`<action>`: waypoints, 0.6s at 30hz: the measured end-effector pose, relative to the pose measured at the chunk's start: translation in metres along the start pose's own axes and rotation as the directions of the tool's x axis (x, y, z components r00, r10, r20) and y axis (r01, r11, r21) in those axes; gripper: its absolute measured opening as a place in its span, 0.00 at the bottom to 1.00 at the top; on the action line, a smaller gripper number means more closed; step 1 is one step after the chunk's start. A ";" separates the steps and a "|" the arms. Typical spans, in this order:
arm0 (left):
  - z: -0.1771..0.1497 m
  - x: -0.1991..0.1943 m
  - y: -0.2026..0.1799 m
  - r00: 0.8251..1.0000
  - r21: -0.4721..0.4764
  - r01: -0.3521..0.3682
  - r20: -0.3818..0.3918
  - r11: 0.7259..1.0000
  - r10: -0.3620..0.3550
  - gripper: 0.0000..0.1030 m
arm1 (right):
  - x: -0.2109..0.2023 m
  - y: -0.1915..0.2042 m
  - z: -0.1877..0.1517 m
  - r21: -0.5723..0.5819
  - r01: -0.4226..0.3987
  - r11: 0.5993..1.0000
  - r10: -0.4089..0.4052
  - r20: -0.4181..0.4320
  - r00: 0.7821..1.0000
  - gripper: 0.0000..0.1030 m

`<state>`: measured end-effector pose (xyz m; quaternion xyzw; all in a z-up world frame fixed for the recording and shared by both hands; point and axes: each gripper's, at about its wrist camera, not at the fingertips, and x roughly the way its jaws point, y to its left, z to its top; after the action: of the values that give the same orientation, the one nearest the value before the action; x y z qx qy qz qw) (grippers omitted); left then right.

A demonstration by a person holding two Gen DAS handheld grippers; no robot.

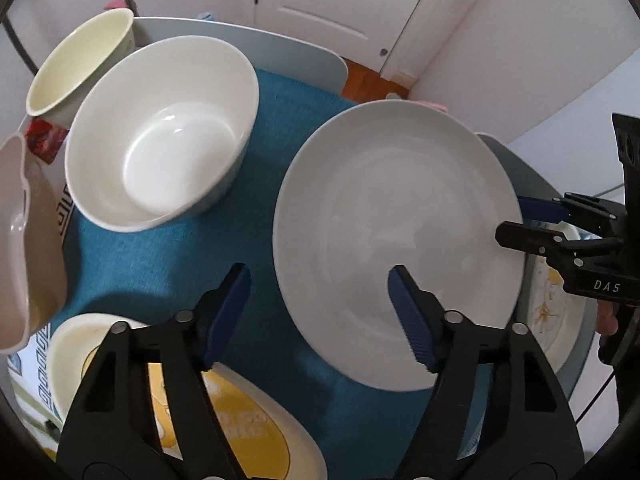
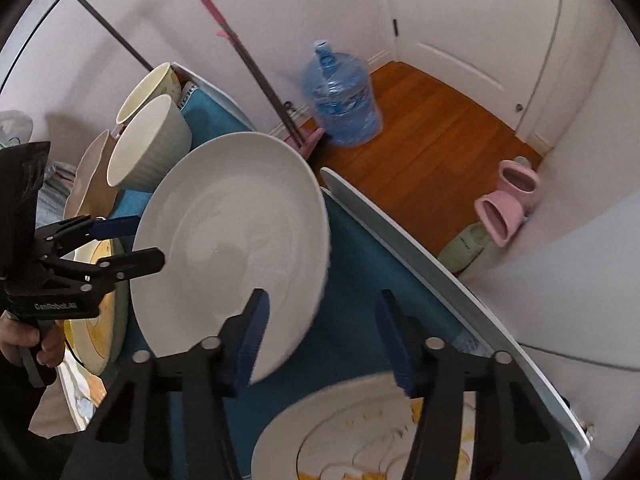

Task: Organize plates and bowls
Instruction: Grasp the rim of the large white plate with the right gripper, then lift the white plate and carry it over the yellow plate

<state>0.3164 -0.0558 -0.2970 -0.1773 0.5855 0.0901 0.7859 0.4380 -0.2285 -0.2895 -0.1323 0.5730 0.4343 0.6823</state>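
A large plain white plate [image 1: 400, 240] lies on the blue mat [image 1: 168, 264]; it also shows in the right wrist view [image 2: 232, 240]. My left gripper [image 1: 320, 312] is open, its right finger over the plate's near rim and its left finger over the mat. My right gripper [image 2: 320, 332] is open, its left finger over that plate's edge. A white ribbed bowl [image 1: 160, 132] stands left of the plate, with a cream cup [image 1: 80, 60] behind it. A yellow-patterned plate [image 1: 248, 428] and a small bowl [image 1: 72, 360] lie below my left gripper.
A patterned plate [image 2: 360, 432] lies under my right gripper. A pinkish dish [image 1: 24, 240] stands at the left. The grey table rim [image 2: 420, 252] runs along the right, with a wood floor, a water jug [image 2: 340, 96] and pink slippers [image 2: 508, 200] beyond it.
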 end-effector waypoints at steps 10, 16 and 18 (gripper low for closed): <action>0.001 0.011 0.001 1.000 -0.026 0.009 -0.013 1.000 -0.010 0.29 | 0.012 -0.005 0.000 -0.011 -0.059 0.998 0.058 -0.007 0.998 0.18; 0.000 0.009 0.000 1.000 -0.017 -0.008 -0.006 1.000 0.008 0.29 | 0.014 -0.004 0.000 -0.020 -0.058 0.998 0.058 0.002 0.998 0.16; 0.001 0.006 0.003 1.000 -0.023 -0.004 0.001 1.000 0.004 0.29 | 0.013 -0.003 0.000 -0.018 -0.052 0.998 0.052 0.000 0.999 0.16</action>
<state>0.3181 -0.0533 -0.3035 -0.1850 0.5845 0.0984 0.7839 0.4400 -0.2246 -0.3023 -0.1233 0.5722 0.4572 0.6695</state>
